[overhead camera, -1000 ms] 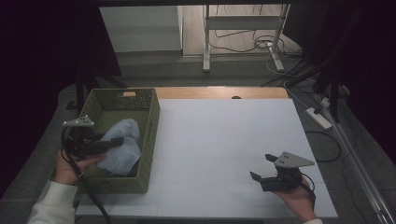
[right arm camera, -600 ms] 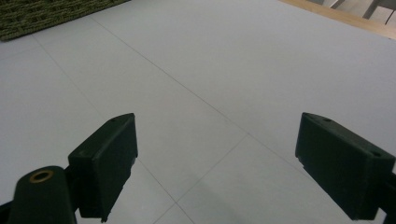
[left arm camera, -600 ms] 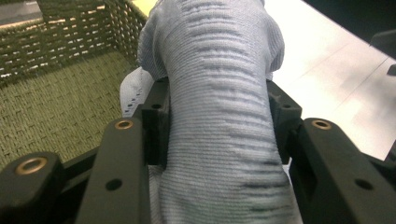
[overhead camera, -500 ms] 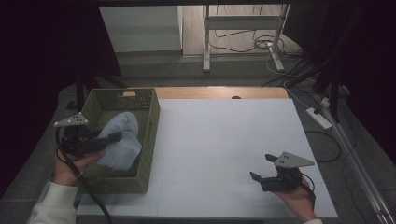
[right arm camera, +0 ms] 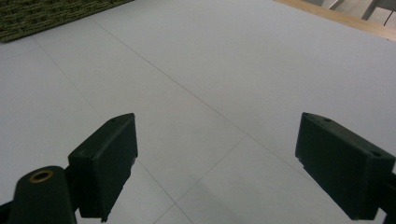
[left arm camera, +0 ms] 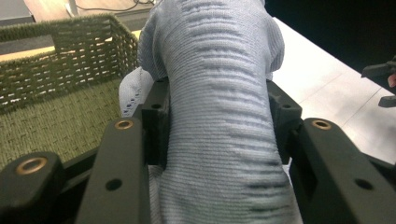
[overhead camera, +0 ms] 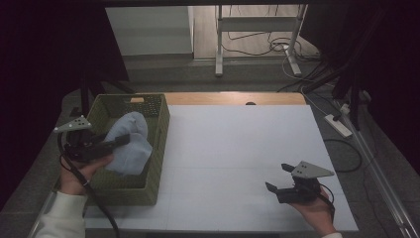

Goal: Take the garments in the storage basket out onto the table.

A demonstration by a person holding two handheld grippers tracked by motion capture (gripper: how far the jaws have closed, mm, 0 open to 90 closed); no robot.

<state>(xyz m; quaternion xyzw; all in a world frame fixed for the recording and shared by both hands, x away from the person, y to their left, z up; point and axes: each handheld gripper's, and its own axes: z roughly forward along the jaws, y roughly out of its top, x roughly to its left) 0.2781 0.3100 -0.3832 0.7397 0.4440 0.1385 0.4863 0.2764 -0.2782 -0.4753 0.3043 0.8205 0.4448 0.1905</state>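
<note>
So the left gripper [overhead camera: 124, 140] has a solid pinch on a pale blue knitted cloth [overhead camera: 130, 144], and in the left gripper view you can see the knit [left arm camera: 219, 116] bunched up thick between the two black jaws, bulging out above and below them, which is why the jaws sit partway closed rather than fully shut. My guess is the grab is on a fat fold on purpose, so the whole piece comes up in one go instead of sliding out. The cloth sits inside the green woven basket [overhead camera: 161, 144] at the left side of the white table [overhead camera: 237, 148], with part of it raised near the basket's rim, so it looks to me like it's being pulled out toward the open table. The right gripper [overhead camera: 279, 178] is parked well apart, low over the table near the front right corner, jaws spread wide with nothing between them. In the right gripper view it's just bare tabletop [right arm camera: 210, 70] ahead, with a corner of the basket [right arm camera: 42, 16] far off. Probably waiting to catch the other edge.
</note>
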